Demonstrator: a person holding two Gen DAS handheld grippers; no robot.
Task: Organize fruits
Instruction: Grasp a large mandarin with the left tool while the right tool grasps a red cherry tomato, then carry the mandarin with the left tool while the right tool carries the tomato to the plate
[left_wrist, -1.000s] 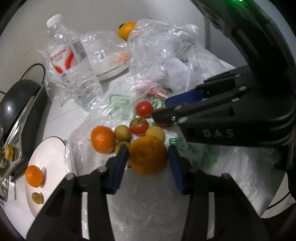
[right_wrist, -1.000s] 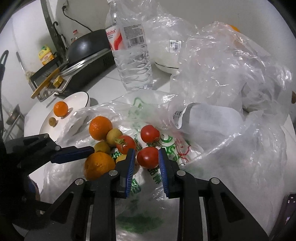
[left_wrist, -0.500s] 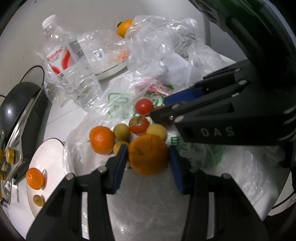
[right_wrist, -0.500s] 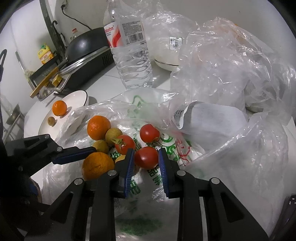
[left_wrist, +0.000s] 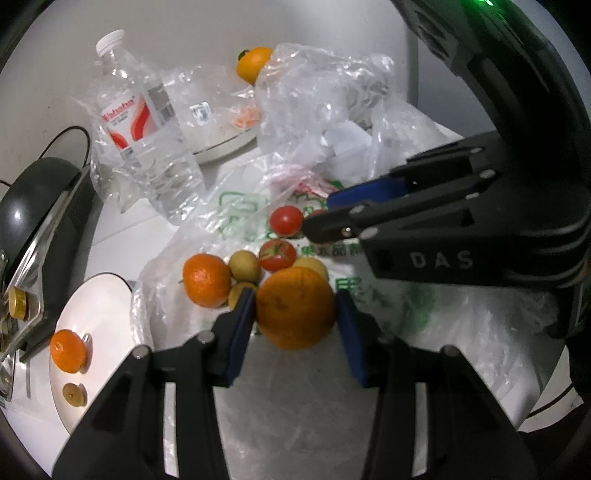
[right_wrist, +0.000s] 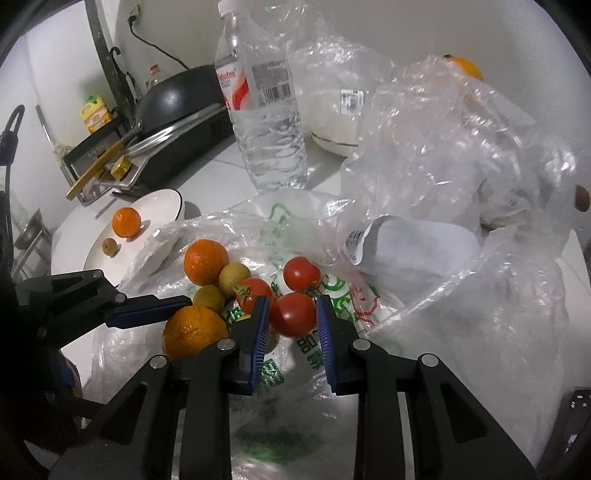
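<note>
White tabletop, crumpled bags. Left fingers (left_wrist: 295, 314) clamp an orange (left_wrist: 295, 308); right fingers (right_wrist: 291, 326) pinch a tomato (right_wrist: 292, 314), both just over the heap on the printed bag (right_wrist: 332, 295). Beyond sits the plate (left_wrist: 99, 306), bearing only a mandarin (left_wrist: 68, 350) and one small fruit. Most sorting remains. Whether either fruit is clear of the bag, I cannot tell.

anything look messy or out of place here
Yes: fruit lies loose on a flattened bag, crumpled clear bags heap behind it, and one orange sits apart at the back, far from the plate.
</note>
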